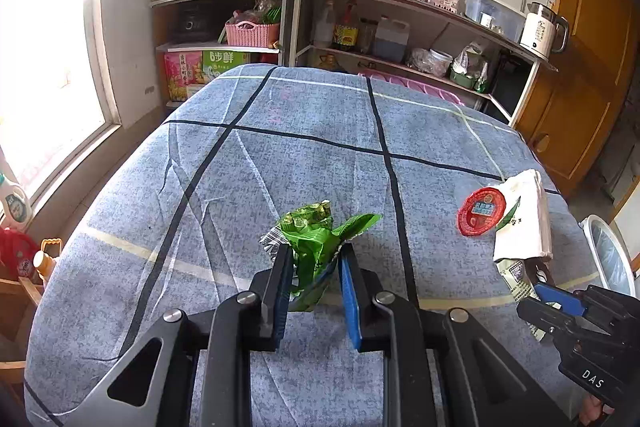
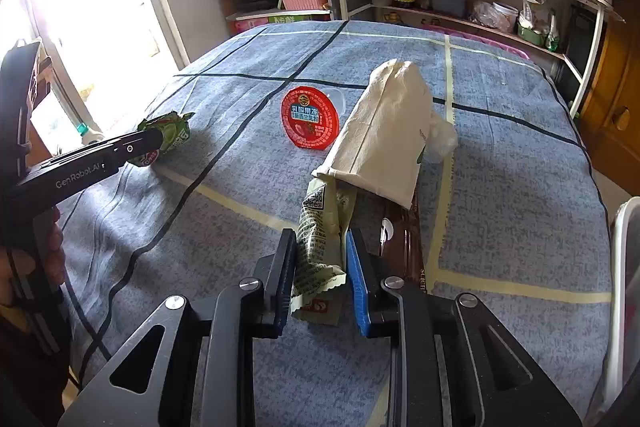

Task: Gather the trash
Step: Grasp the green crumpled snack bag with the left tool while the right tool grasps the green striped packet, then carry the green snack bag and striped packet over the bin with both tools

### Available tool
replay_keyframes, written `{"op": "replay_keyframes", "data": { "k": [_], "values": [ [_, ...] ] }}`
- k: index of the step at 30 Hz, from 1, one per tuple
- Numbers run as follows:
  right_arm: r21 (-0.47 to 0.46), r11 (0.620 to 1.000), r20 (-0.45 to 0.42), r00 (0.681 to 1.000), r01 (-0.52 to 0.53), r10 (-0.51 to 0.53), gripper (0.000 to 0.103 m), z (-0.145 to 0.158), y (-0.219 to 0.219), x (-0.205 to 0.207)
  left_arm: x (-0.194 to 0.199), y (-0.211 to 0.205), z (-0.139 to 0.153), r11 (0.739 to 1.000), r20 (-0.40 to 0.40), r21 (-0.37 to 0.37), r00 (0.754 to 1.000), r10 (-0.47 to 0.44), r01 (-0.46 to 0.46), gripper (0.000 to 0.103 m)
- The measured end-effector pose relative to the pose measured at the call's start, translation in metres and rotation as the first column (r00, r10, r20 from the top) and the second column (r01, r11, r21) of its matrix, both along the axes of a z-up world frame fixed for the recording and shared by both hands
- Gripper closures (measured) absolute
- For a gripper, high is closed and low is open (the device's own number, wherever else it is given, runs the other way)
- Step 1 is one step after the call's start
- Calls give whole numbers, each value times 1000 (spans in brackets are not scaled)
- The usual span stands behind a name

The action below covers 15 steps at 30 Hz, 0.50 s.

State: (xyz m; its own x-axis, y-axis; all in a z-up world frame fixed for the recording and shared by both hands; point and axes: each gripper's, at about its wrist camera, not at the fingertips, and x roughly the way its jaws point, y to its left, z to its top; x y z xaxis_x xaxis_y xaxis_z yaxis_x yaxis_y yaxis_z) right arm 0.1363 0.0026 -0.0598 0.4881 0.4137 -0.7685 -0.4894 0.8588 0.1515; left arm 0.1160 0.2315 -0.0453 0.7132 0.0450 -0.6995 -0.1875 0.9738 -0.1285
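Counter [image 1: 304, 155] under blue-grey check cloth, dark and pale grid lines. Landmark: red-lidded cup [image 2: 310, 119], lying tilted on the cloth mid-counter.

Cream paper bag [image 2: 384, 135] just right of the cup, on its side, a clear plastic scrap at its far edge. White bin rim [image 1: 612, 255] well right of the cup, off the counter edge.

Right tool [image 2: 320, 267]: nearer than the cup, narrowed onto a pale-green printed wrapper [image 2: 320, 235], whose top end touches the bag's near edge.

Left tool [image 1: 314, 267]: well left of the cup, clamped on a crumpled green wrapper [image 1: 316, 239], cloth right beneath it.
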Motion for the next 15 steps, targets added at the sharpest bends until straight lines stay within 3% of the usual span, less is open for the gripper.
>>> {"op": "replay_keyframes", "data": {
  "k": [15],
  "values": [
    [40, 999, 23, 1000, -12, 11, 78, 9, -10, -12, -20, -27, 24, 998, 53, 20, 996, -68, 67, 80]
  ]
}}
